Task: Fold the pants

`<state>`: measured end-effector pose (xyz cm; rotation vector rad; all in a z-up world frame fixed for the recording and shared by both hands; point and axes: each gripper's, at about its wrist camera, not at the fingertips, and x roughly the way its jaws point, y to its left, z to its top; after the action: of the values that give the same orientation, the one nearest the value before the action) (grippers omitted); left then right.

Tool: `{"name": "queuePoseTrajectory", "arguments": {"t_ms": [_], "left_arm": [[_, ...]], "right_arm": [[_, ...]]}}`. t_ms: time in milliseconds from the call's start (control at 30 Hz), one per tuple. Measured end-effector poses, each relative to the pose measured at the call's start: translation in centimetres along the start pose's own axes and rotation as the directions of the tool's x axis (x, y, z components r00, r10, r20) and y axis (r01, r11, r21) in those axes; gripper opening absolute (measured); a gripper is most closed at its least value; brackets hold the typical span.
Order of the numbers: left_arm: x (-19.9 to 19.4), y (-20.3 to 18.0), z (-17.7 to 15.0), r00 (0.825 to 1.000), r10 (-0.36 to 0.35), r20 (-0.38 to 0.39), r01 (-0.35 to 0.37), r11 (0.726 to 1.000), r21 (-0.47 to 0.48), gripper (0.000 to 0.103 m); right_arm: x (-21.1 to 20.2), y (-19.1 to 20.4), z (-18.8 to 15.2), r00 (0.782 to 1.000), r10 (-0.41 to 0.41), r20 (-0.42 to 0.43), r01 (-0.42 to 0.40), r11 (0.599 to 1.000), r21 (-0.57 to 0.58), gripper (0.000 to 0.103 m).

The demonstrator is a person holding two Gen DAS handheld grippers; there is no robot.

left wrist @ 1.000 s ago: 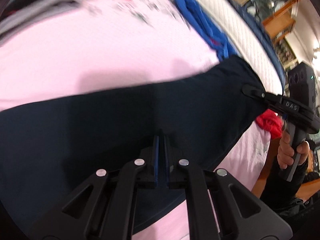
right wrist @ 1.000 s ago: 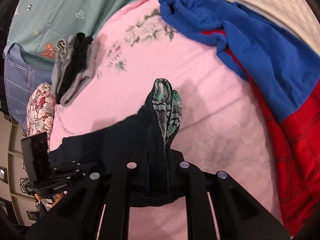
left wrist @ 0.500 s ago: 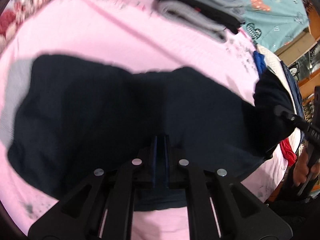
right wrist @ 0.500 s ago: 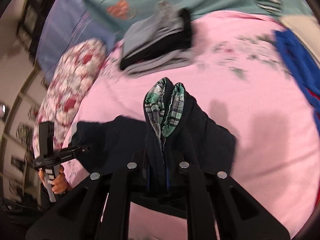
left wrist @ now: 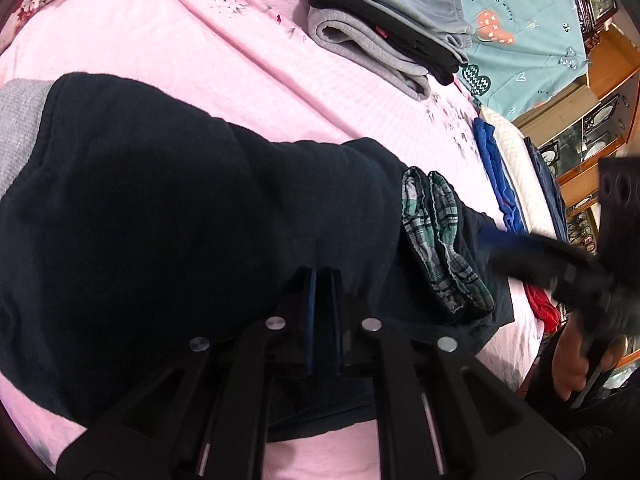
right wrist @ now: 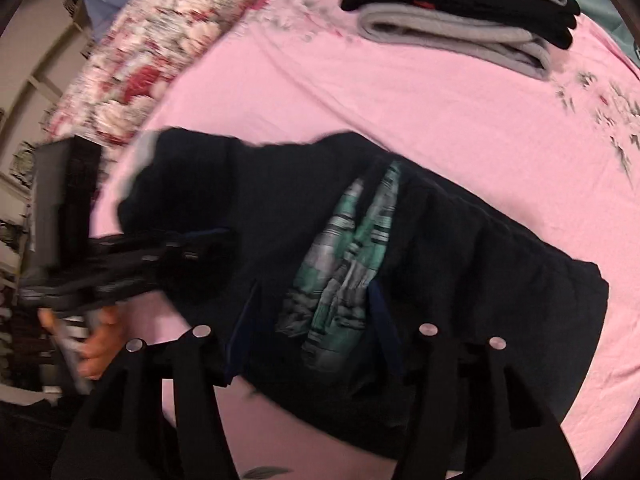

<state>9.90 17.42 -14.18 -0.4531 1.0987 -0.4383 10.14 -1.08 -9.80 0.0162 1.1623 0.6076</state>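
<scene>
The dark navy pants [left wrist: 192, 216] lie folded on the pink bedsheet [left wrist: 224, 52], filling the middle of the left wrist view, their long axis running from the left edge across to the lower right, where the green plaid lining [left wrist: 436, 240] of the turned-out waistband shows. In the right wrist view the same plaid lining [right wrist: 344, 272] sits in the centre, directly between and just ahead of the spread fingers of the right gripper [right wrist: 312, 332], which are released and hold nothing. The left gripper [left wrist: 322, 312] is clenched on the near edge of the pants at lower centre, fingers pressed together with dark cloth between them. So the waistband end is nearest the right gripper, while the left one pins the middle of the near edge; any further fold probably hinges on carrying one end along that long axis over the other.

Half a second ago the right fingers were clamped on the plaid waistband and holding it up off the bed; now they are apart and the waistband lies flat on the cloth below. The left grip is unchanged. A stack of folded grey and black clothes [left wrist: 392, 32] sits well apart in the upper part of the frame
</scene>
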Motion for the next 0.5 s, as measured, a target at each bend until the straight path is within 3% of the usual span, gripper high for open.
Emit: {"name": "queuePoseTrajectory", "arguments": {"t_ms": [67, 167, 200, 267, 300, 433, 467, 500], "left_arm": [[0.0, 0.0, 0.1, 1.000, 0.002, 0.000, -0.002, 1.000, 0.003, 0.008], [0.0, 0.2, 0.1, 1.000, -0.002, 0.002, 0.002, 1.000, 0.001, 0.008], [0.0, 0.1, 0.1, 1.000, -0.004, 0.005, 0.004, 1.000, 0.001, 0.008], [0.3, 0.2, 0.2, 1.000, -0.008, 0.000, 0.008, 1.000, -0.011, 0.008], [0.4, 0.3, 0.3, 1.000, -0.011, -0.001, 0.011, 1.000, -0.014, 0.008], [-0.4, 0.1, 0.2, 1.000, -0.002, 0.012, 0.002, 0.999, -0.034, 0.008], [-1.3, -0.1, 0.0, 1.000, -0.005, 0.023, 0.006, 0.999, -0.043, 0.019], [-2.5, -0.2, -0.3, 0.999, -0.021, 0.048, 0.024, 0.999, -0.044, 0.046]], "right_arm": [[-1.1, -0.5, 0.8, 0.996, -0.064, 0.068, 0.064, 0.998, 0.009, 0.060], [-0.4, -2.1, 2.0, 0.963, -0.243, 0.119, 0.237, 0.970, 0.057, 0.061], [0.2, -2.6, 2.1, 0.961, -0.254, 0.111, 0.249, 0.967, 0.060, 0.060], [2.3, -3.3, 2.1, 0.973, -0.227, 0.045, 0.225, 0.973, 0.054, 0.041], [3.7, -3.6, 1.8, 0.976, -0.219, 0.008, 0.218, 0.975, 0.047, 0.041], [4.1, -2.2, 1.7, 0.966, -0.256, 0.035, 0.257, 0.966, -0.033, 0.054], [3.7, -2.0, 1.7, 0.966, -0.255, 0.031, 0.257, 0.966, -0.042, 0.056], [3.2, -2.0, 1.6, 0.970, -0.241, 0.021, 0.242, 0.969, -0.042, 0.056]]}}
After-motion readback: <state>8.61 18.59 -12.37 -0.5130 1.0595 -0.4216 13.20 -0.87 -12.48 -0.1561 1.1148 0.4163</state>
